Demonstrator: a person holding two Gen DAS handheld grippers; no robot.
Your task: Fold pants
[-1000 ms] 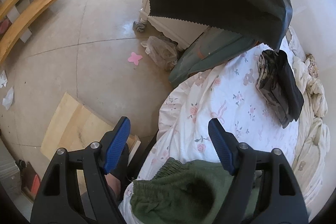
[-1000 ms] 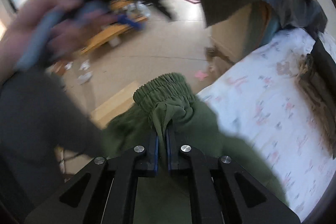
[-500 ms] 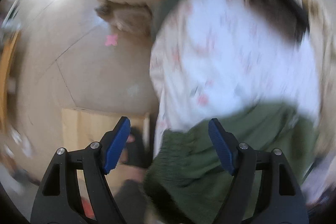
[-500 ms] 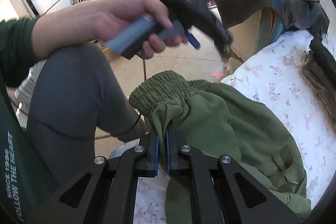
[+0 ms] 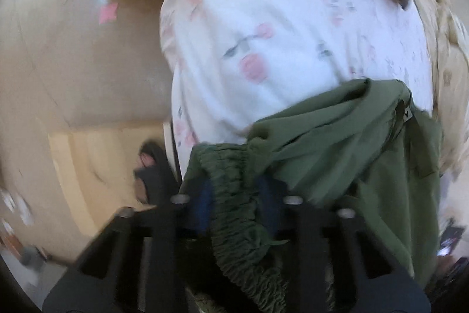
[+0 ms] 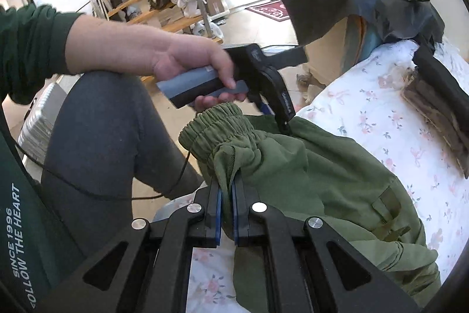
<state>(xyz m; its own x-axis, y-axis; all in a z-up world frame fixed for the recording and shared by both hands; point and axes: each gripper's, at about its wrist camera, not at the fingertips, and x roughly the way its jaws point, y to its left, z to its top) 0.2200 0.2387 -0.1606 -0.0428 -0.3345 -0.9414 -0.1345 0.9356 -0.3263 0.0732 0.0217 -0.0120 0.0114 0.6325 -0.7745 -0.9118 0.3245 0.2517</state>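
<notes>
Since a second ago: our left gripper (image 5: 234, 195) has come down from above the bed edge onto the elastic waistband (image 5: 234, 184) of the green pants (image 5: 337, 143), and its jaws have just been closing with the waistband between them.
Left gripper: in the left wrist view, which is blurred, its blue pads (image 5: 202, 201) sit on either side of the gathered waistband and press on it; we read it as clamped on the pants.
Left hand: in the right wrist view our left hand (image 6: 187, 60) holds the grey handle, the tool pointing steeply down at the waistband's far end.
Right gripper: our right gripper (image 6: 227, 207) has its jaws drawn together on a fold of green fabric just below the waistband, clamped as it was a second ago.
Pants: bunched on the near corner of the floral bedsheet (image 6: 381, 113), waistband at the bed edge towards our knee (image 6: 102, 119), legs trailing off to the right.
Also on the bed: a stack of folded dark garments (image 6: 439, 107) lies well apart from the pants.
Beyond: tiled floor (image 5: 73, 63) with a pink paper shape (image 5: 108, 13).
</notes>
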